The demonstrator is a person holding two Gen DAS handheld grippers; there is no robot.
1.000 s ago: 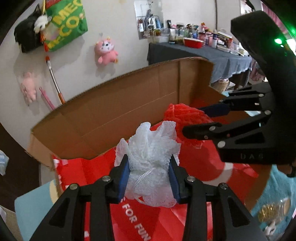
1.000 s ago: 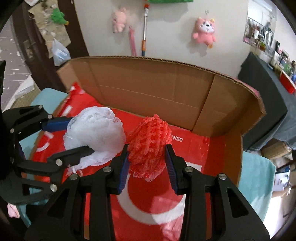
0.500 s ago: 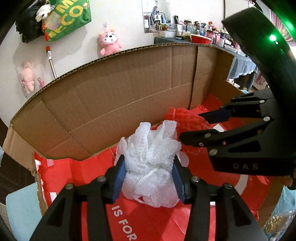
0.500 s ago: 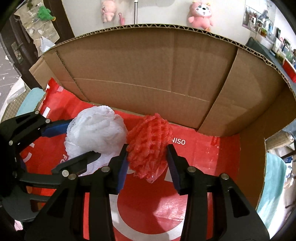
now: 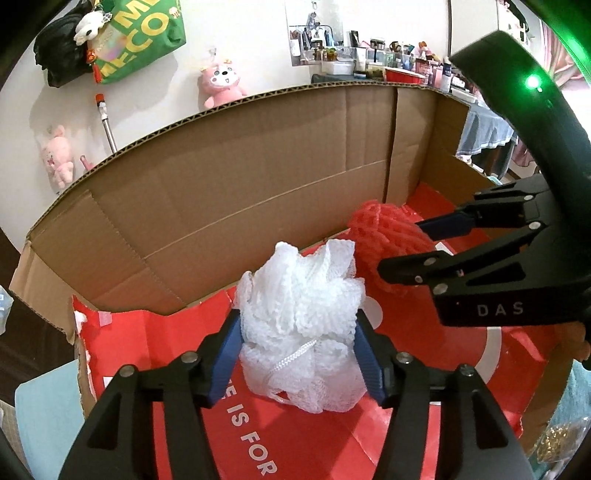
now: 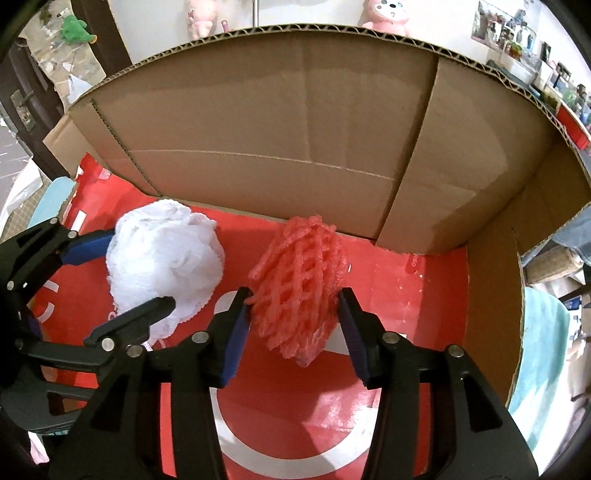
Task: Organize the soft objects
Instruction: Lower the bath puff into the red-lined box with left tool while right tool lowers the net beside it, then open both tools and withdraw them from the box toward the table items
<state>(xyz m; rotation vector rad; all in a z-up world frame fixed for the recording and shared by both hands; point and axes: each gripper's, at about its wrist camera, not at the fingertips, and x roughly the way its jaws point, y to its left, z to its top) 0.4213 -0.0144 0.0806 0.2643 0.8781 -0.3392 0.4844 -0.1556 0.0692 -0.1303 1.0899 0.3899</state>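
Red printed liner (image 6: 388, 413) with white lettering covers the floor of one open brown cardboard box (image 6: 295, 147), both grippers reaching into it. Nearest in the left wrist view: left gripper (image 5: 297, 350), black frame with blue pads, its jaws have just been opening; one white mesh bath pouf (image 5: 301, 328) sits between them on the liner, pads at its sides, grip loosening, can't confirm full release. Right gripper (image 6: 293, 328), same build, jaws also just been opening; one red foam net sleeve (image 6: 301, 280) stands between them, left pad touching its edge, right pad just clear. Count: two soft items, one white, one red, side by side, near but apart, white on the left in the right wrist view. Behind them one tall cardboard back wall with fold creases, one side wall at right. Farther back, pale room wall: two pink plush toys (image 5: 221, 83), one green bag (image 5: 142, 33), one cluttered desk (image 5: 373, 62) with bottles and a red bowl.
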